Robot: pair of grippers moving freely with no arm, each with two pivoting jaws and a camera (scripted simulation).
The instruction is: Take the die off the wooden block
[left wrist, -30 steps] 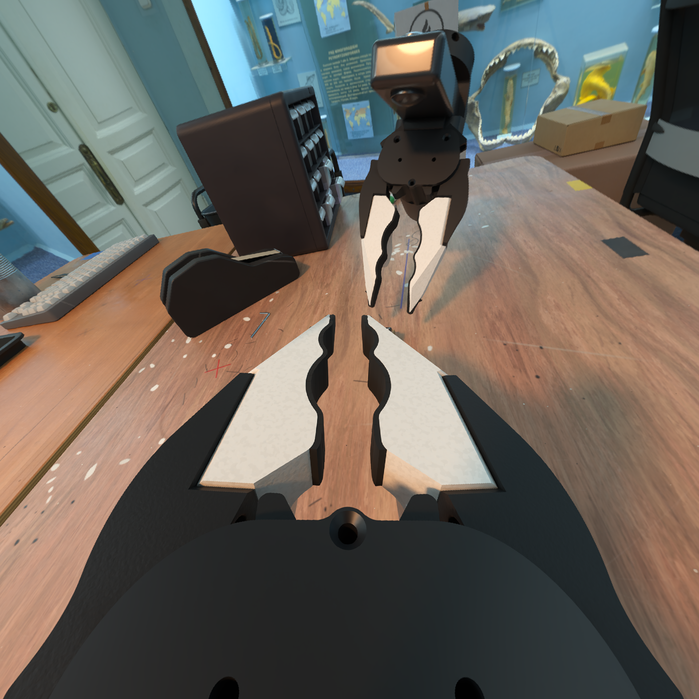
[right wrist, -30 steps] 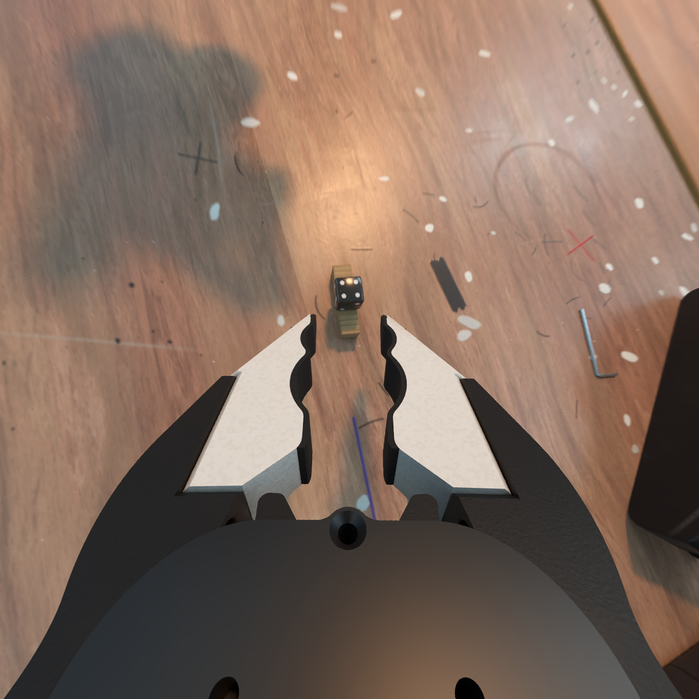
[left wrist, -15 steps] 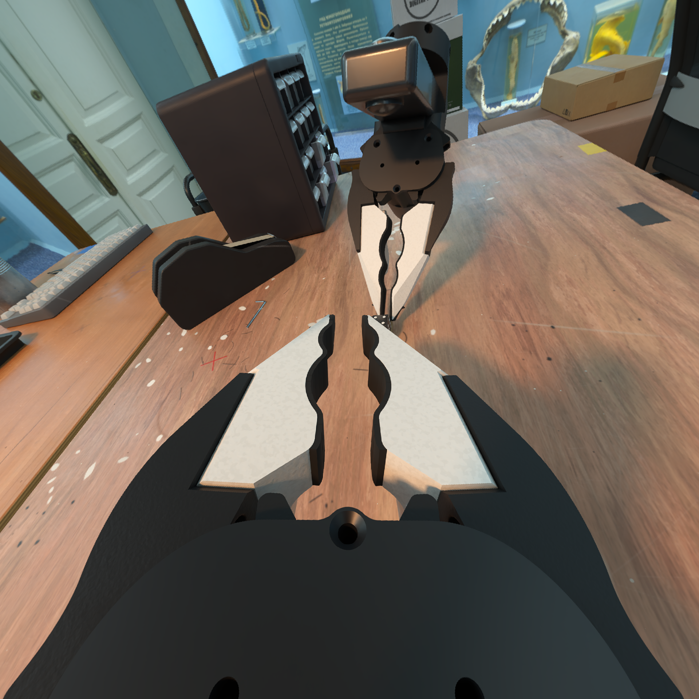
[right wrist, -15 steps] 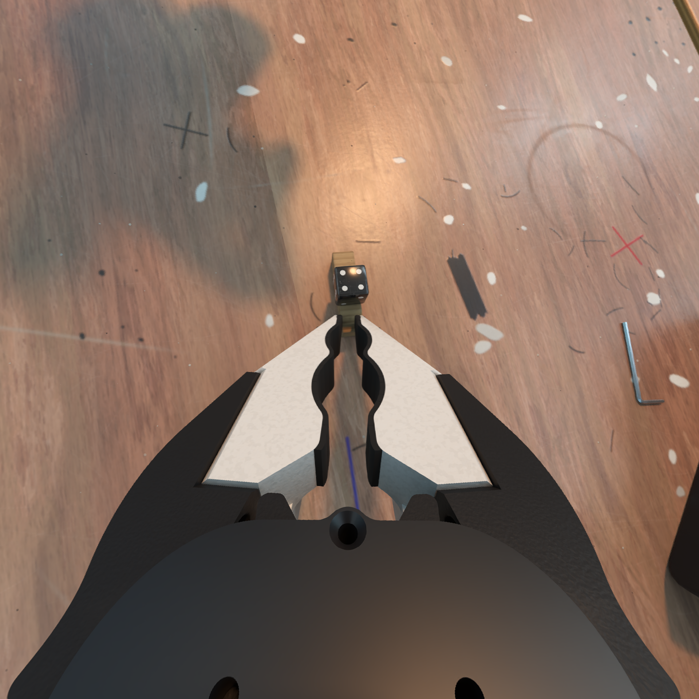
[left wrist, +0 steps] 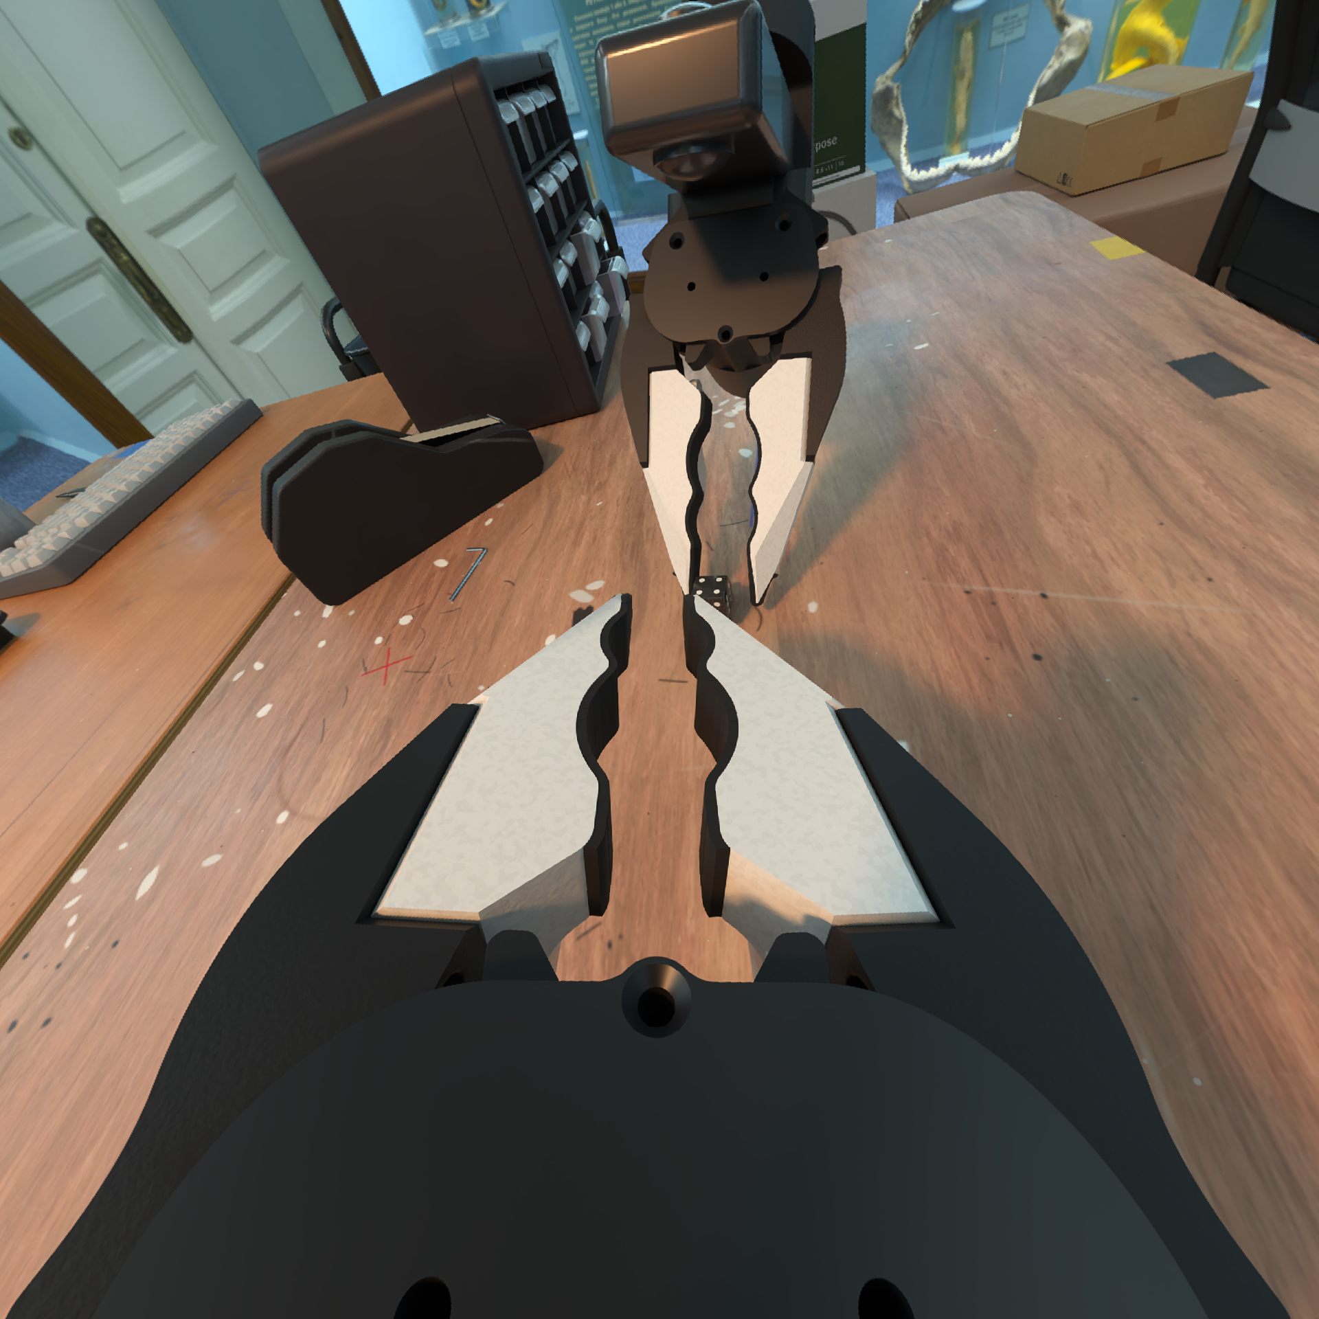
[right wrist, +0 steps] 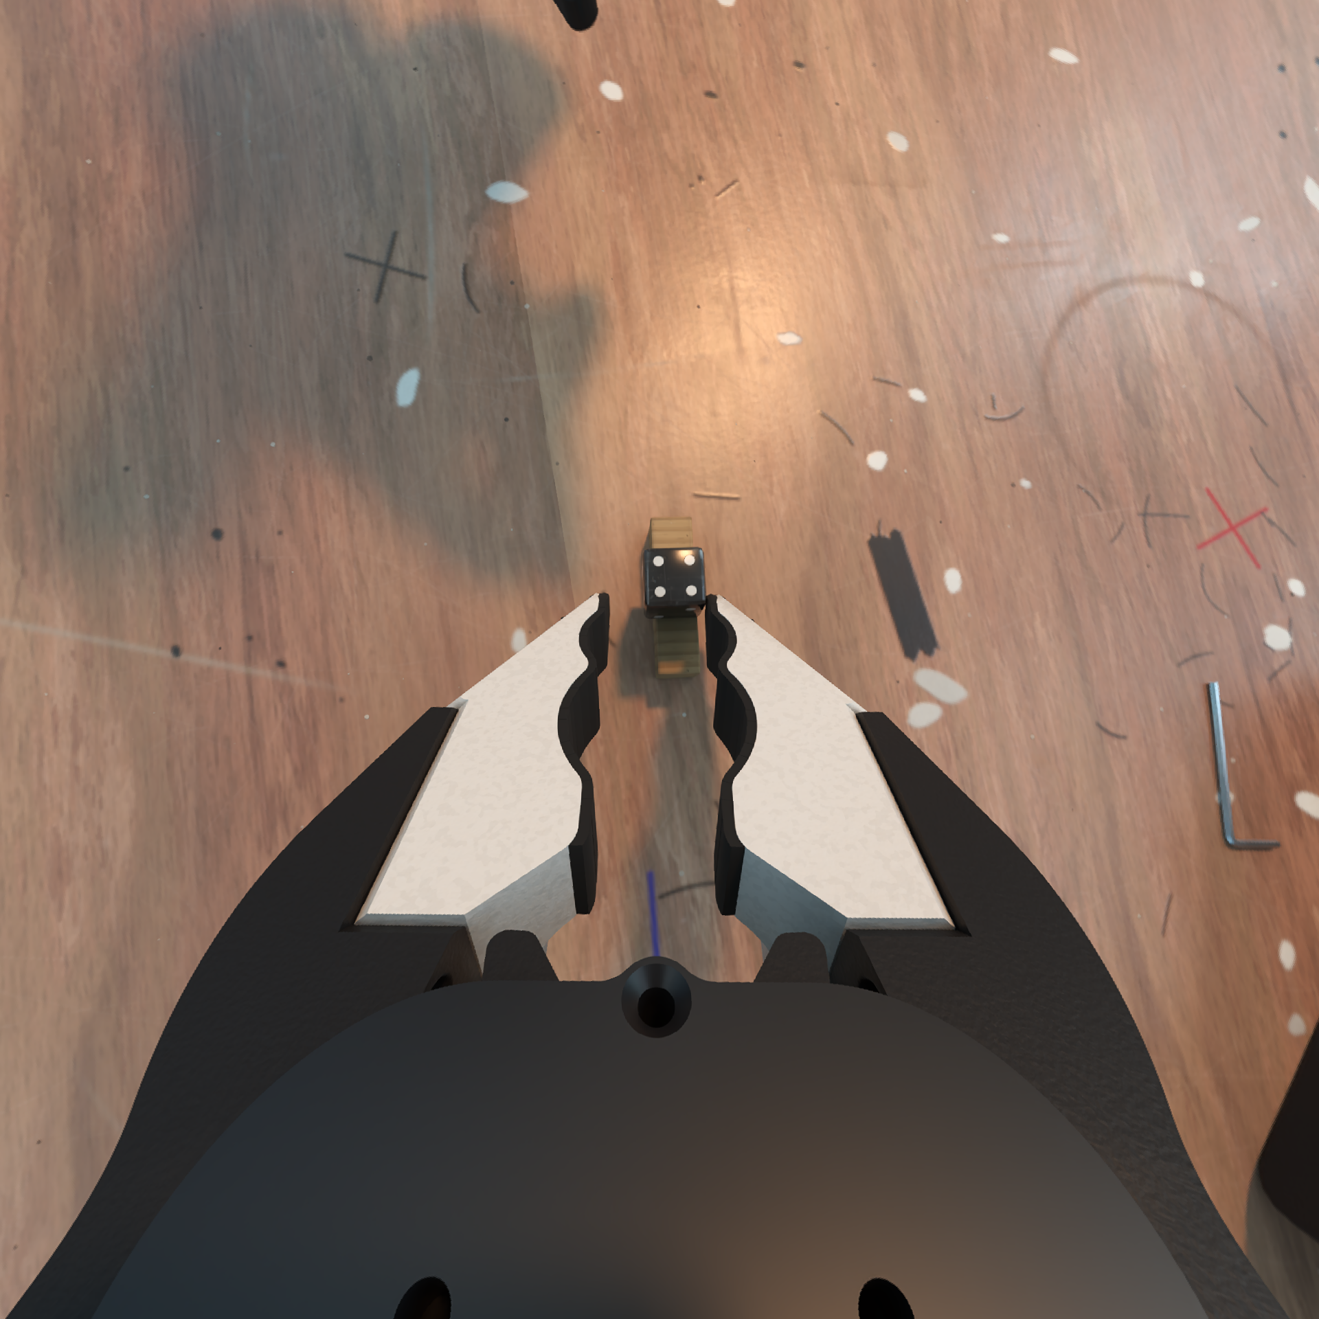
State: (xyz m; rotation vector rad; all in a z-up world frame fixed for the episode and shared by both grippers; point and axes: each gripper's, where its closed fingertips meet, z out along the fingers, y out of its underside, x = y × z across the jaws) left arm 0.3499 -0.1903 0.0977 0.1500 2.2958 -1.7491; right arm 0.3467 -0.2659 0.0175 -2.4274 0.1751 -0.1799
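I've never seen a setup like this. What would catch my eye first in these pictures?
Probably the small black die with white dots, perched on a little wooden block in the middle of the scratched wooden table. The right tongs point down at it, open, tips just short of the die on either side. The left tongs hang low over the table opposite, also open, with a dark tape dispenser and drawer cabinet off to their left.

The left tongs [left wrist: 657,607] hover part-open over the worktop [left wrist: 999,642]. Beyond their tips, the right tongs [left wrist: 722,596] point down, fingers apart around the black die [left wrist: 711,589]; whether they touch it is unclear. A tape dispenser [left wrist: 400,499] sits towards the left edge.
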